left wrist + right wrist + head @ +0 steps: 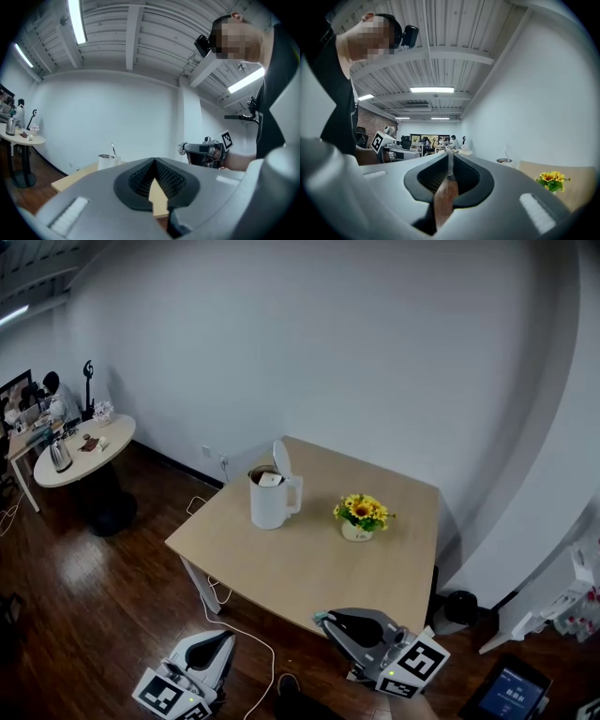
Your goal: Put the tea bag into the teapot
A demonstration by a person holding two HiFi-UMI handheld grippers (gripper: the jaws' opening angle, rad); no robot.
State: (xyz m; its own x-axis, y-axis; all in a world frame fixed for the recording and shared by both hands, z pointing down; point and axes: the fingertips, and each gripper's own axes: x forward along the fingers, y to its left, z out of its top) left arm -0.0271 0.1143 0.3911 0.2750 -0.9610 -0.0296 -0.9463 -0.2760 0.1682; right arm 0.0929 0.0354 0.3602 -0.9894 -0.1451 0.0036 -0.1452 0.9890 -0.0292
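Note:
A white teapot (270,500) stands on the wooden table (309,559) with its lid tipped up. A small pale tag, perhaps the tea bag (270,480), shows in its open mouth. My left gripper (228,637) hangs below the table's near-left edge, over the floor, shut and empty. My right gripper (324,618) is at the table's front edge, also shut on nothing. In the left gripper view the jaws (154,160) meet, with the teapot (107,161) far off. The right gripper view shows shut jaws (449,157) pointing away from the teapot (505,161).
A pot of yellow sunflowers (362,517) stands to the right of the teapot. A white cable (246,638) trails over the wooden floor under the table. A round table (84,451) with people behind it is at the far left. White wall lies behind.

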